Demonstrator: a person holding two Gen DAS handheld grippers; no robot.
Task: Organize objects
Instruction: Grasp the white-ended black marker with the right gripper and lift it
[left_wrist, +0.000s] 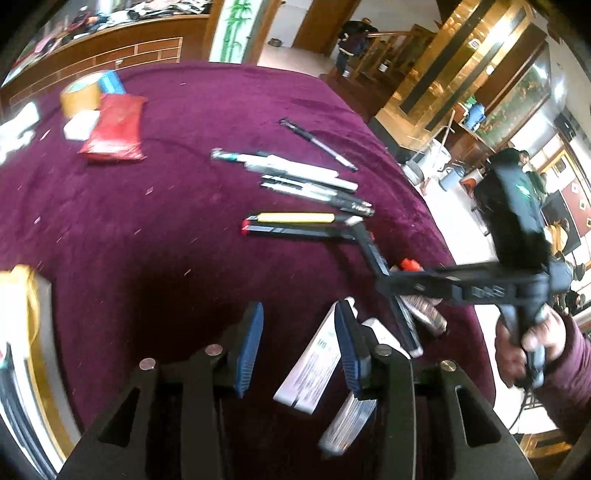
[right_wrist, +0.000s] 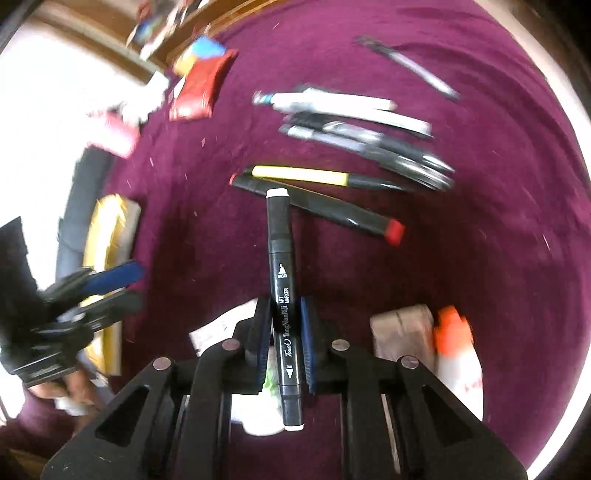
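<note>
Lying between right fingers (right_wrist: 286, 339): marker (right_wrist: 282, 258)

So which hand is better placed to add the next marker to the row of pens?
Right, likely. The right gripper is shut on the black art marker, pointing toward the row of pens. The left gripper holds nothing, jaws apart.

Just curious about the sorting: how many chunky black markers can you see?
3: a marker clamped in the right gripper, a yellow-banded marker and a red-capped marker side by side on the cloth. Blurred pens beyond may hide more.
</note>
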